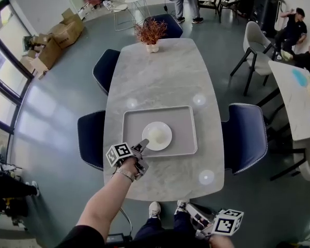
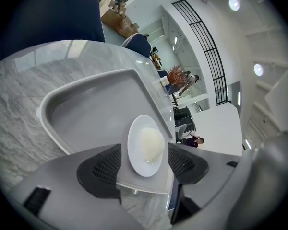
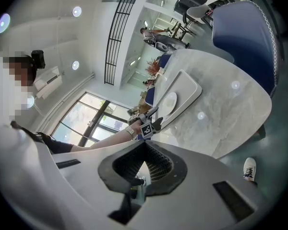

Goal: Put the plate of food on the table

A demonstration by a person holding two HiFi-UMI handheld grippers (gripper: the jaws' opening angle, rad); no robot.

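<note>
plate [image 1: 166,141]: white | tray [image 1: 184,130]: grey | table [image 1: 160,76]: grey marbled | chair [image 1: 245,136]: navy

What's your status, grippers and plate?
Left gripper open at near edge of tray, gripping nothing. Right gripper shut, empty, off the table. Plate of food sits on tray. Nothing blocking it.

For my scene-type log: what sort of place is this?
Probably an office lounge or canteen: a stone-look dining table with blue chairs, a second table nearby, and cardboard boxes by the windows.
</note>
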